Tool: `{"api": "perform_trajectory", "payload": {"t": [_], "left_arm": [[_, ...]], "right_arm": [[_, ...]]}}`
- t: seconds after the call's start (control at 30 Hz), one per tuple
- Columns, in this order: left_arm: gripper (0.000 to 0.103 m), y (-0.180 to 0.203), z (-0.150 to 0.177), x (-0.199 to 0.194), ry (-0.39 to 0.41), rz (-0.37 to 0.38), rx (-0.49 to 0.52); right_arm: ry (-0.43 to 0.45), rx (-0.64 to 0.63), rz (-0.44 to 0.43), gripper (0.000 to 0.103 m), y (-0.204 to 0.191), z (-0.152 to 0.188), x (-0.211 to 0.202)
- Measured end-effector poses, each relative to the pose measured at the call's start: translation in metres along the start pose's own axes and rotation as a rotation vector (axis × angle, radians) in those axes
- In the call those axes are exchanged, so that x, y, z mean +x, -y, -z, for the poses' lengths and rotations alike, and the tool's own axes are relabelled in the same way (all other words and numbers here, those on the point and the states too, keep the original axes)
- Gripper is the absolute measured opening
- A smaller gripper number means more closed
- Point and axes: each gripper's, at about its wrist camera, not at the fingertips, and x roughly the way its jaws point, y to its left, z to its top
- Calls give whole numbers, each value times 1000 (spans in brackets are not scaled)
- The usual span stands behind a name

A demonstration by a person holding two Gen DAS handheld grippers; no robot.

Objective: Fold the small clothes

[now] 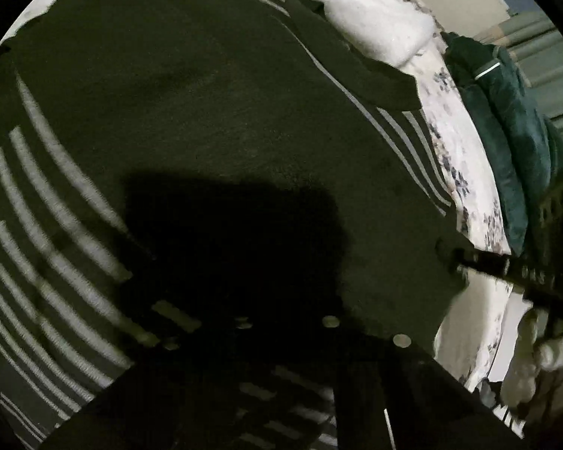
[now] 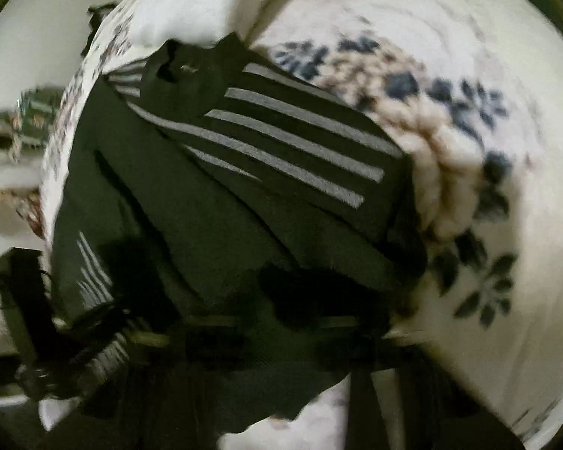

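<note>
A dark green shirt with white stripes (image 1: 206,112) lies spread on a white floral bedspread (image 1: 473,187). The left gripper (image 1: 281,337) sits low over the shirt's hem in deep shadow; its jaws are too dark to read. In the left wrist view the right gripper (image 1: 480,262) reaches in from the right and touches the shirt's edge. In the right wrist view the shirt (image 2: 244,172) has a striped sleeve folded over, and the right gripper (image 2: 281,322) appears shut on the shirt's hem, blurred. The left gripper (image 2: 37,318) shows at lower left.
A white pillow (image 1: 375,18) lies past the shirt's collar. A dark teal blanket or garment (image 1: 506,131) is heaped at the bed's right side. The floral bedspread (image 2: 469,112) stretches right of the shirt. Blurred objects (image 2: 15,127) stand beyond the bed's left edge.
</note>
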Motion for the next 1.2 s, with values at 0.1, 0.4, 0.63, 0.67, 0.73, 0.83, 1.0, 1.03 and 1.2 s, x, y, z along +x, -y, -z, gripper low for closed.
{"api": "perform_trajectory", "payload": {"t": [0.1,0.4,0.63,0.67,0.73,0.83,1.0,1.03,1.2], "left_arm": [[3,-2,8,-8,15,-5,32],[7,-6,9,-30,-2,10,16],[72,-8,28,-49,79,-205,135],[81,-9,37,-49,78,-211,154],[88,-13,58,-47,43,-230,176],[88,-18,95,-49,-51,-272,237],[88,-18,190,-72,-179,-306,432],[88,-18,207,-75,-208,-307,460],[87,-18,289,-64,-318,-362,603]], "right_arm": [[86,40,-19,3,6,-3,-16],[12,185,-32,21,24,6,-8],[14,425,-191,50,61,61,-12],[4,443,-196,56,63,66,-6],[-24,495,-236,55,64,76,14],[-23,547,-159,22,70,90,23],[-16,624,-269,48,87,130,-10],[-18,635,-262,56,91,139,-16],[-79,653,-239,56,112,179,-37]]}}
